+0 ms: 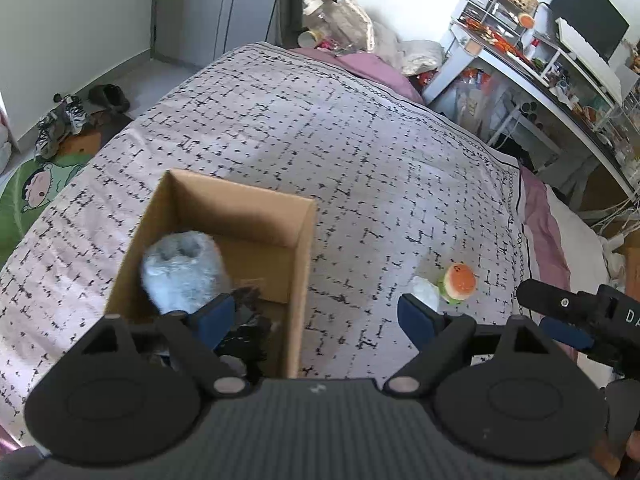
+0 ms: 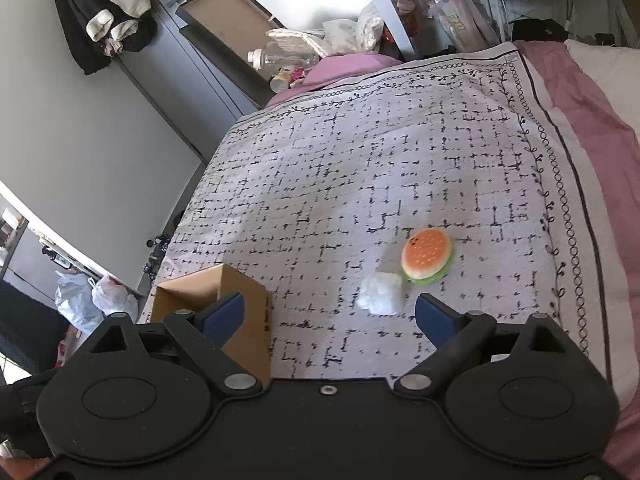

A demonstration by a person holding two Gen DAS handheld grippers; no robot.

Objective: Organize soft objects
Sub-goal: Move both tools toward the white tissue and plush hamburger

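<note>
An open cardboard box [image 1: 298, 236] stands on the patterned bedspread [image 1: 320, 128]. Inside it lie a pale blue-grey fluffy roll [image 1: 182, 270] and a dark furry item [image 1: 248, 320]. My left gripper [image 1: 316, 316] hangs over the box's right wall, open and empty. To its right on the bed lie a burger plush [image 1: 460, 282] and a white fluffy wad [image 1: 424, 294]. In the right wrist view the burger plush [image 2: 427, 258] and white wad [image 2: 381, 293] rest just ahead of my right gripper [image 2: 330, 314], which is open and empty. The box corner [image 2: 240, 292] sits by its left finger.
A cluttered white desk [image 1: 560, 76] with a monitor [image 1: 588, 12] runs along the bed's right side. Bottles and bags [image 1: 336, 24] pile at the bed's far end. Shoes [image 1: 60, 120] lie on the floor to the left. Clothes [image 2: 104, 12] hang on the wardrobe.
</note>
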